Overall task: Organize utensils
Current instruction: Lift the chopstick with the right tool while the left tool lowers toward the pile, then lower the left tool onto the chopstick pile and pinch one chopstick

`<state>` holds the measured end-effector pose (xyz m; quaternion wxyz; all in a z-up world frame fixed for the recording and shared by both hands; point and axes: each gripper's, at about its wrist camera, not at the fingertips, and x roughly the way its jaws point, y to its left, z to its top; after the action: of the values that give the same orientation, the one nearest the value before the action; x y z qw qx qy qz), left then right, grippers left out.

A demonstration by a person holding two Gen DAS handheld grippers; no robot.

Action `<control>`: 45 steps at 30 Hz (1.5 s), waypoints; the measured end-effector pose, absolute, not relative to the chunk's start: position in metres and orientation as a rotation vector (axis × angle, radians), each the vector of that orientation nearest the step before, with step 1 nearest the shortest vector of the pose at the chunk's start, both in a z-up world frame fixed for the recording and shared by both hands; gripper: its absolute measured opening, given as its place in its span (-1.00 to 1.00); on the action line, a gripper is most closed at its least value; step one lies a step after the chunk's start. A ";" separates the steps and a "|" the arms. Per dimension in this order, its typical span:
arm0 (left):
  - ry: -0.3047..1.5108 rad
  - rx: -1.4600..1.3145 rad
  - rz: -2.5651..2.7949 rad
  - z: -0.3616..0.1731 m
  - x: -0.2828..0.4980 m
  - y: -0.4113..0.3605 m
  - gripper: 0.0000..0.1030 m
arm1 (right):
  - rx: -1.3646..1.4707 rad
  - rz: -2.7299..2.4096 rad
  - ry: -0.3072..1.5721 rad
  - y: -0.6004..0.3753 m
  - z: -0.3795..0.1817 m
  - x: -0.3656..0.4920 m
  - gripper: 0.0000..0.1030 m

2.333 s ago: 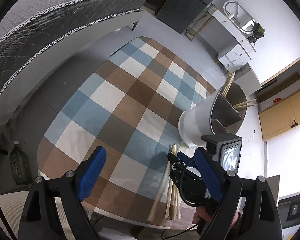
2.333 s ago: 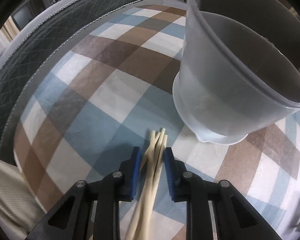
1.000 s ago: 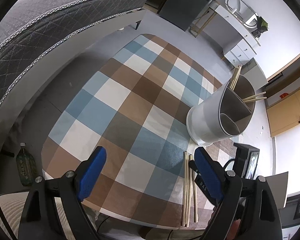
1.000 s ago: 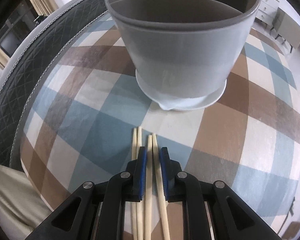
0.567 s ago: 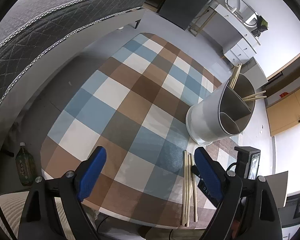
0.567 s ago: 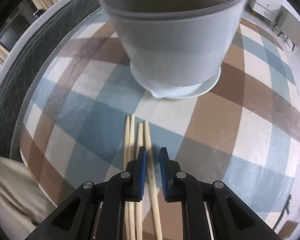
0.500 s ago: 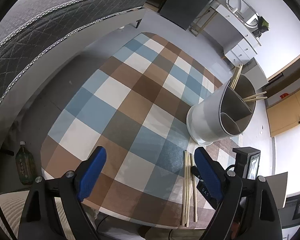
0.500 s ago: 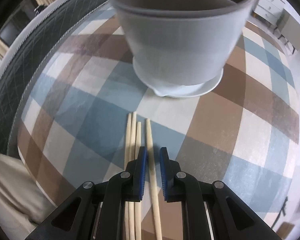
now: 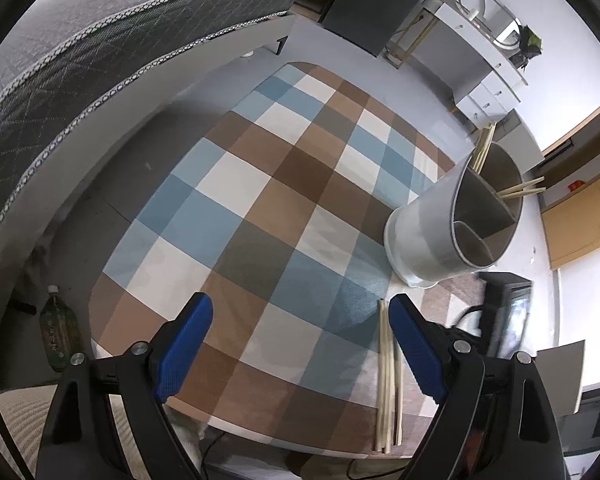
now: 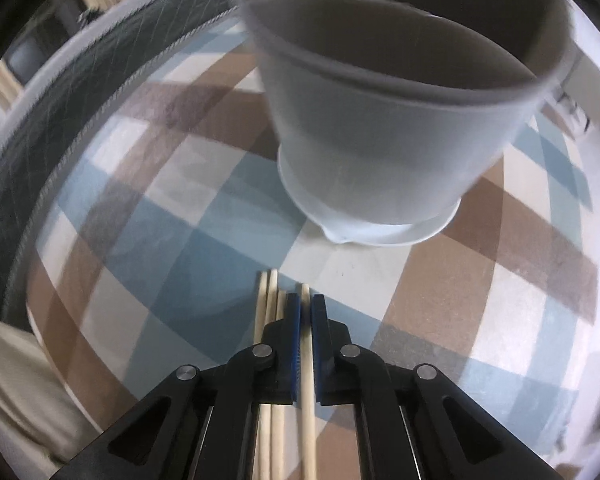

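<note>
Jaws of the right gripper (image 10: 306, 312) closed on one pale wooden chopstick (image 10: 307, 380), blue pads pressing its sides; shaft runs back between the black fingers. Three more pale chopsticks (image 10: 271, 420) lie just left of the pads, flat on the cloth, untouched. Left gripper (image 9: 300, 344) hangs with jaws wide apart, nothing between them, over the near part of the table.

Step in hand, as judged: pick-up of a single chopstick, grip just made, stick apparently not yet lifted off the blue-brown-white checked tablecloth (image 9: 260, 184). Next move calls for a clean lift without dragging the neighbours, then tipping the stick upright and carrying it over the rim of the grey divided utensil holder (image 9: 456, 236).

Holder stands just beyond the chopstick tips, on a white base. Left view shows compartments inside; several chopsticks already lean out of the far ones.

Around: grey quilted mattress (image 9: 80, 40) along the far-left side, green bottle (image 9: 58, 332) on the floor, white drawers (image 9: 484, 96) further off.

Obstacles: holder's tall near wall sits directly ahead; stick must clear it. Thin round stick could pivot in the pads.
</note>
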<state>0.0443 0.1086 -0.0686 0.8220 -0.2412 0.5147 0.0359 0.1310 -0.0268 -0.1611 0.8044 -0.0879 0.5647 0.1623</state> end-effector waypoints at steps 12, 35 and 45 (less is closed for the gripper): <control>1.233 -0.300 -0.063 -0.097 0.054 0.047 0.68 | 0.207 0.312 0.975 -0.120 -0.086 0.111 -0.92; 1.373 -0.039 -0.010 -0.167 0.066 -0.022 0.68 | 0.451 0.289 0.751 -0.191 -0.029 0.065 -0.93; 1.409 -0.059 0.009 -0.170 0.080 -0.013 0.68 | 0.453 0.292 0.732 -0.190 -0.023 0.065 -0.92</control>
<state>0.0805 -0.0132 -0.1700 0.7614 -0.0269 0.6477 0.0040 0.0652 -0.1900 -0.0225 0.8985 0.2189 0.3536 0.1408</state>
